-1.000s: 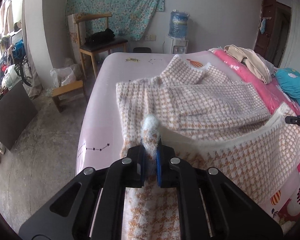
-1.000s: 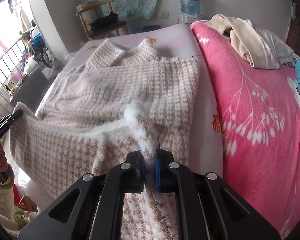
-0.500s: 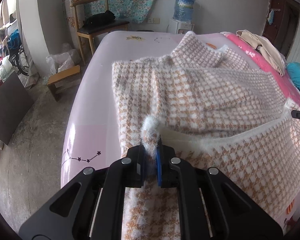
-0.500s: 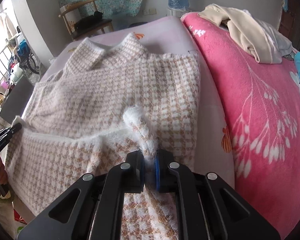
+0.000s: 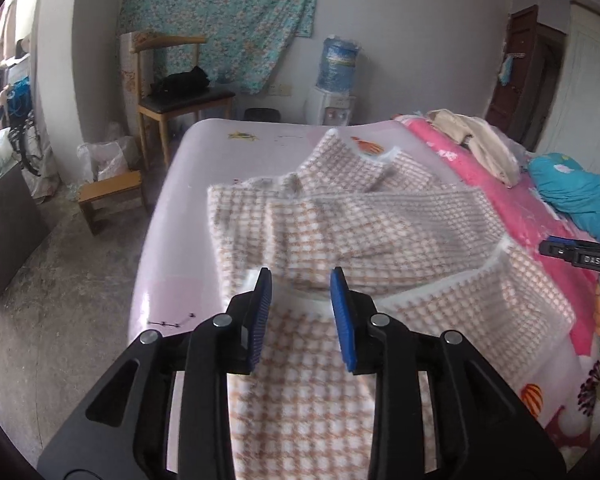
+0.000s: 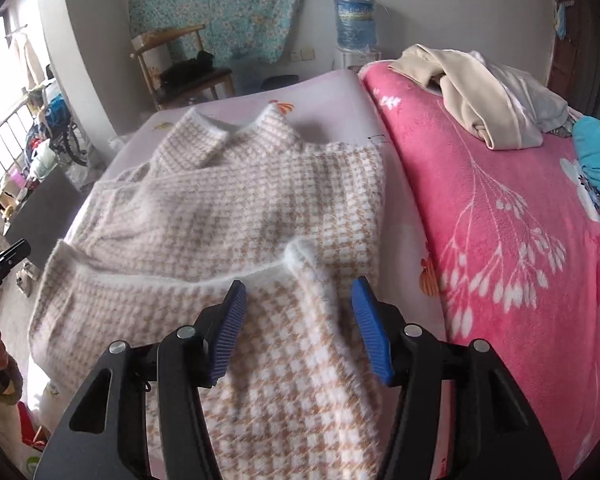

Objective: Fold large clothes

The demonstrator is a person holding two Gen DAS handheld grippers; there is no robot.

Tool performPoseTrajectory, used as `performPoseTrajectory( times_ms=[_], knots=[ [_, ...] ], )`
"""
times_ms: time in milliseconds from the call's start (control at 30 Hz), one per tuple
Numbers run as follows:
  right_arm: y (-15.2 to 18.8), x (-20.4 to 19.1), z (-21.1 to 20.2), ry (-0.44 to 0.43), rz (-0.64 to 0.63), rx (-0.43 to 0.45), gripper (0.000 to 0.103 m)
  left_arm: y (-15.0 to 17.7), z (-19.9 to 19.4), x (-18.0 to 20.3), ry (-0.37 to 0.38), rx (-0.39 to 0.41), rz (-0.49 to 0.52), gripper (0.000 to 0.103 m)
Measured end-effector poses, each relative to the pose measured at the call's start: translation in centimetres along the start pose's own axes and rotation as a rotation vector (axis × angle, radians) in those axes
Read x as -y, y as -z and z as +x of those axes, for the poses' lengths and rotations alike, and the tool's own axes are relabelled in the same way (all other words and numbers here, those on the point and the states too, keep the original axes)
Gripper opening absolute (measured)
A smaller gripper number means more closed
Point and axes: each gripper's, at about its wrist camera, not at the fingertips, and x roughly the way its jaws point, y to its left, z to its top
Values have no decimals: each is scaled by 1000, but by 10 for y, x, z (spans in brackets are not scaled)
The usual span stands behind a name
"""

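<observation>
— Both tongs have just been opening: a second back each pinched a white-edged corner of the sweater's hem, and now the left tongs (image 5: 301, 312) stand narrowly apart and the right tongs (image 6: 305, 328) wider, with nothing pressed by the blue pads.

— So where is the sweater (image 5: 340, 224) now?

— On the pale pink bed (image 5: 172, 248), filling the centre of both views. In the left wrist view the folded-up hem (image 5: 452, 292) runs from just behind the left tongs at lower centre out to the right edge of the frame, where the other tongs' black tip shows. The collar sits at upper centre, towards the far end of the bed.

— And in the right wrist view?

— Same hem (image 6: 172, 280), seen mirrored: it runs from the left edge, near the other black tip, to the released corner, which stands in a soft peak just above the gap of the right tongs. The pink floral blanket (image 6: 500, 220) lies along the right of the frame, beside the sweater.

— What does the next move turn on?

— I judge the bottom fold is laid, so the long axis now runs left to right across the bed, between the two hands. Each tongs sits at its own end of that hem, about equally near; the left side of the sweater lies closest to the left tongs, the right side to the right.

— Risk?

— The fluffy knit may cling to the pads as they back away.
</observation>
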Motion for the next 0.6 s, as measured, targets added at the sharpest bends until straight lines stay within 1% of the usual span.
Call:
performPoseTrajectory(
  times_ms=[67,133,200,300,367,400,433,467,533,567,600],
  knots=[
    [6,-17,1,-47,-36,-17,54,11,2,26,81,-50,26,29],
    [11,-37,7,-98,-79,-39,53,25,8,54,135,-92,66,29],
    [14,-58,12,-155,-130,-51,47,36,13,79,144,-105,118,29],
    [13,-86,21,-213,-202,-79,47,45,28,101,99,-121,167,29],
    [13,-93,38,-229,-216,-117,47,52,44,105,9,-140,175,29],
    [15,-94,50,-223,-216,-144,45,57,55,102,-43,-165,175,29],
    [19,-93,64,-196,-220,-174,42,60,64,97,-82,-186,163,31],
    [22,-90,80,-169,-215,-211,40,62,69,89,-95,-188,126,31],
    [22,-78,88,-240,-145,-224,40,63,68,72,-36,-178,12,31],
    [20,-76,87,-246,-138,-240,39,61,66,65,-16,-177,-28,31],
    [18,-75,84,-239,-135,-249,37,60,61,61,-19,-172,-50,31]
  ],
)
